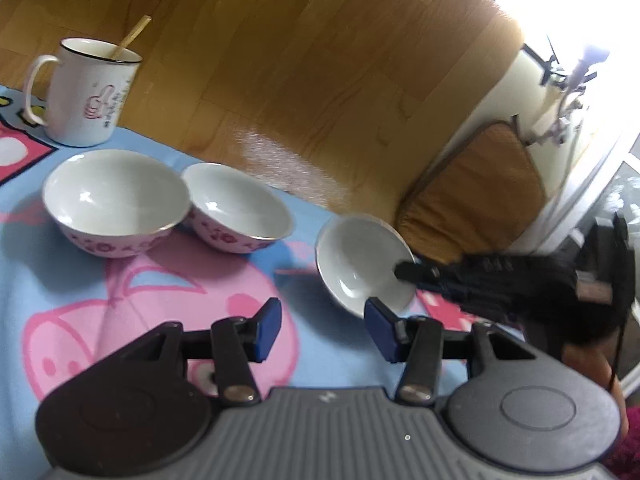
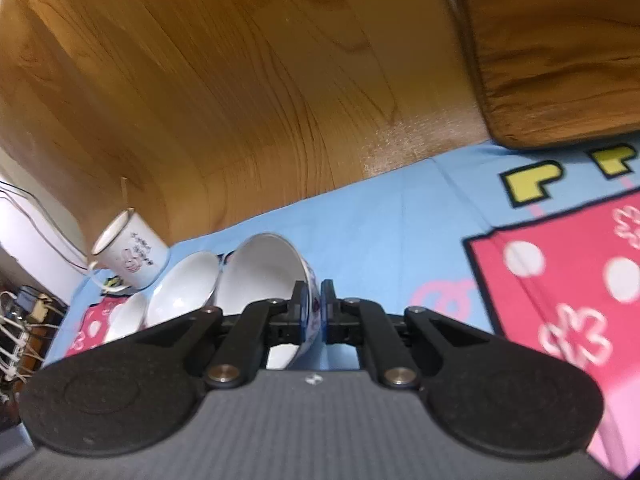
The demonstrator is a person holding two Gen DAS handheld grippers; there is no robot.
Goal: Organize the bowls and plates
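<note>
Your right claw is pinching the rim of a white bowl with blue-and-pink patterning on its outside. One finger sits inside the bowl and the other against the outer wall, and the bowl is tipped on its side with its opening facing away to your left. From the left wrist view, that same bowl hangs tilted just above the blue cartoon cloth, with the right claw reaching in from the right and gripping its far rim.

Your left claw is spread wide and holds nothing. The tilted bowl sits just ahead of its right finger, near it but, as far as the view shows, not touching.

To the left of the held bowl, two more bowls with pink flowers on the outside stand upright on the cloth: the middle bowl and the larger left bowl, their rims touching or nearly so. Behind them stands a white mug with a dark rim, a thumbs-up print and a wooden stick leaning inside.

Beyond the cloth's edge is a wooden floor, with a brown cushion on it to the right.
</note>
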